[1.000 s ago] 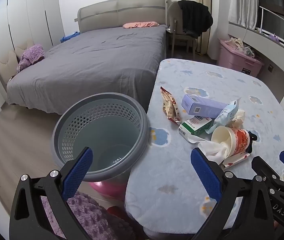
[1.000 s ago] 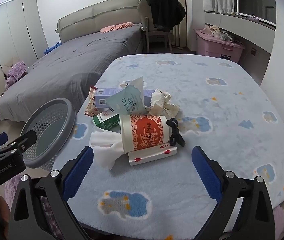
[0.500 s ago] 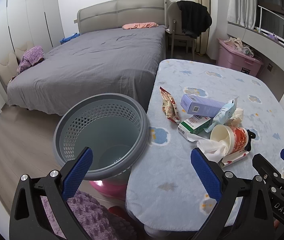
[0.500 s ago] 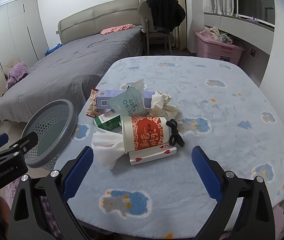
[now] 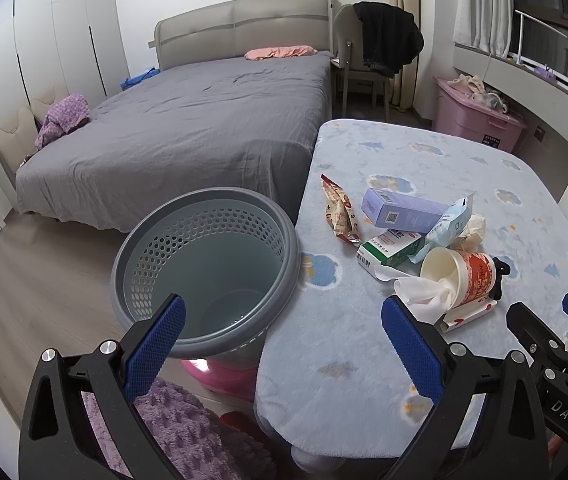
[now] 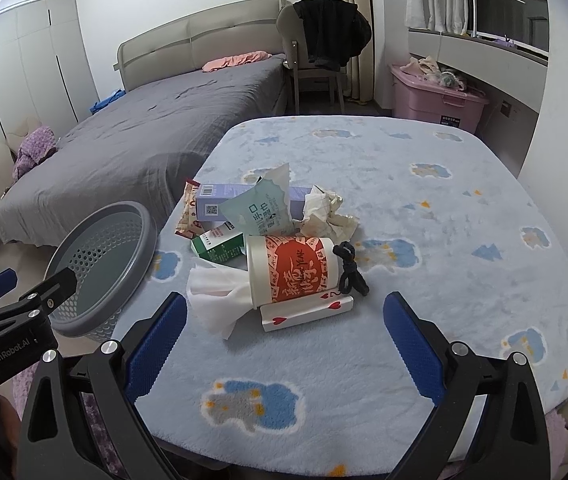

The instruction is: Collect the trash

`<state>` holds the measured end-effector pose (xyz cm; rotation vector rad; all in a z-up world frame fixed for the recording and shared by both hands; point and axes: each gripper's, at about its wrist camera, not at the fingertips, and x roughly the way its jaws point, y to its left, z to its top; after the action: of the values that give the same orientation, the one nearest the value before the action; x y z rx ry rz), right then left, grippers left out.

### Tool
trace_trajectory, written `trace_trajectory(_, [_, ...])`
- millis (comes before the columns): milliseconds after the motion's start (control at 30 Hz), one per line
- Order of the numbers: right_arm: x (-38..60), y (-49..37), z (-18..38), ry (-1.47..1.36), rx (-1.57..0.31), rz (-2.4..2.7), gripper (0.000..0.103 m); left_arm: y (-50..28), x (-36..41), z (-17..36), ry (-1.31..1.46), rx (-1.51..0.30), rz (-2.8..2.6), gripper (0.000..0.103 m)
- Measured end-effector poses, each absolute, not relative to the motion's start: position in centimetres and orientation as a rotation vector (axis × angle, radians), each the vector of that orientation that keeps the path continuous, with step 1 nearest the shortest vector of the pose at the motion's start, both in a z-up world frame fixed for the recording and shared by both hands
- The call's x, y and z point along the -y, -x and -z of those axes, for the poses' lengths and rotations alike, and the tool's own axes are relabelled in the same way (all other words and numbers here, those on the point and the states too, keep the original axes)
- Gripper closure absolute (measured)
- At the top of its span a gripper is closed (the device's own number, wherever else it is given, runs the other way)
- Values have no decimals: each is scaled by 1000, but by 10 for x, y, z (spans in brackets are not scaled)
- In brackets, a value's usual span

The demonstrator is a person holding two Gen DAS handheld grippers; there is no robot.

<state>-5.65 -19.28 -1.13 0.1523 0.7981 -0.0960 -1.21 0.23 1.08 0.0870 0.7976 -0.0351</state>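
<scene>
Left wrist view: the left gripper (image 5: 284, 344) is spread wide and holds nothing, hanging over the grey basket (image 5: 204, 264) beside the table (image 5: 363, 360). To its right the litter sits in 1 heap: snack wrapper (image 5: 339, 214), purple box (image 5: 399, 210), green carton (image 5: 387, 248), then the paper cup (image 6: 291, 276) on its side, stuffed with tissue (image 6: 216, 292). The right gripper (image 6: 284, 344) gapes empty, just short of the cup. Since half a second ago, hardly anything has shifted.

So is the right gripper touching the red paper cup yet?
Apart. In the right wrist view the right gripper is open, with bare blue table cover showing between its fingertips and the red paper cup.
</scene>
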Motion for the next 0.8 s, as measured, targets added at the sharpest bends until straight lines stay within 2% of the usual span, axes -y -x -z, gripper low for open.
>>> trace_trajectory(800, [193,56,8,-145,-800,106,9,13,-6,-18,-82,-789,42,6])
